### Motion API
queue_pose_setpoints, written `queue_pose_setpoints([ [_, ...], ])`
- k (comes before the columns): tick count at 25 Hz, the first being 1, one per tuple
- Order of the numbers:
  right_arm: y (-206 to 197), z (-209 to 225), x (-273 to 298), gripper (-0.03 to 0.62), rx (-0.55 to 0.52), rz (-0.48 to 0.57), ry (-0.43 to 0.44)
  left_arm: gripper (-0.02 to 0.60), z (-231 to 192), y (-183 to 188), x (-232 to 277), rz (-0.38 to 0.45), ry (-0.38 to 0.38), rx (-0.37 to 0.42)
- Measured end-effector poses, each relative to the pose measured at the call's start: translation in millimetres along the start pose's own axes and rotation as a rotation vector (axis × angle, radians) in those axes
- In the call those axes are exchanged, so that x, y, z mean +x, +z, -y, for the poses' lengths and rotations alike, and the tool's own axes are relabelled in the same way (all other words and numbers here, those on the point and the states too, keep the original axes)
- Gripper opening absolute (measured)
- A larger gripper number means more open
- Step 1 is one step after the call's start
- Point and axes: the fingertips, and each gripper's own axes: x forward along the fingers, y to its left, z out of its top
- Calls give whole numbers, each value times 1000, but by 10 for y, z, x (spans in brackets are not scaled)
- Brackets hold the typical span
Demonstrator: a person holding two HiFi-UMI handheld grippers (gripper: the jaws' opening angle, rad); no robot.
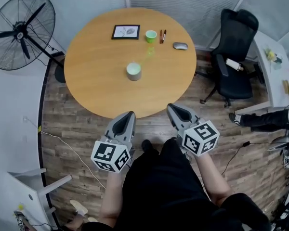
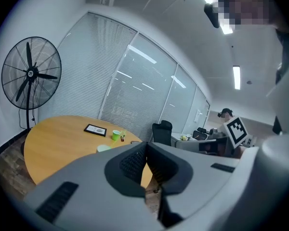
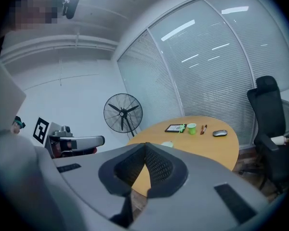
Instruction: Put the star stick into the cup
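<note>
A pale cup [image 1: 134,71] stands near the middle of the round wooden table [image 1: 96,81]. A thin green star stick [image 1: 149,52] shows faintly, leaning up from that cup toward a small green cup [image 1: 151,36] at the far side. In the right gripper view the star [image 3: 183,127] sits above the pale cup [image 3: 167,144]. My left gripper [image 1: 128,114] and right gripper [image 1: 173,107] hover off the table's near edge, above the floor, both shut and holding nothing. Their jaws meet in the left gripper view [image 2: 145,150] and in the right gripper view [image 3: 144,150].
A black picture frame [image 1: 125,32], two pens [image 1: 162,35] and a grey mouse [image 1: 180,45] lie at the table's far side. A standing fan [image 1: 20,30] is at the left, a black office chair [image 1: 233,52] at the right. A white desk [image 1: 274,71] stands beyond the chair.
</note>
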Motion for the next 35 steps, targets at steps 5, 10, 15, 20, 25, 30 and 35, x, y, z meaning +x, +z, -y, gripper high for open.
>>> queue_pose_setpoints([
  [5,145,-158,-125,9,-39,45,17,-2,85,55,-41,11,-8,7],
  [10,227,-276,-239,8,-83,67,34,-3,179,57,-80,26,-7,2],
  [15,224,-314,-328,8,-86,76,39,-2,268,10,-86,22,-11,-1],
  [20,192,-293,-362,8,-78,80,40,-2,293,-7,-82,25,-6,-1],
  [25,196,-313,-387,8,-87,79,52,-2,322,-14,-107,26,-2,0],
  [30,174,-303,-384,8,-93,71,58,-2,322,-29,-94,23,1,-3],
  [35,192,-275,-366,8,-92,68,59,-2,328,-41,-59,16,-4,-4],
])
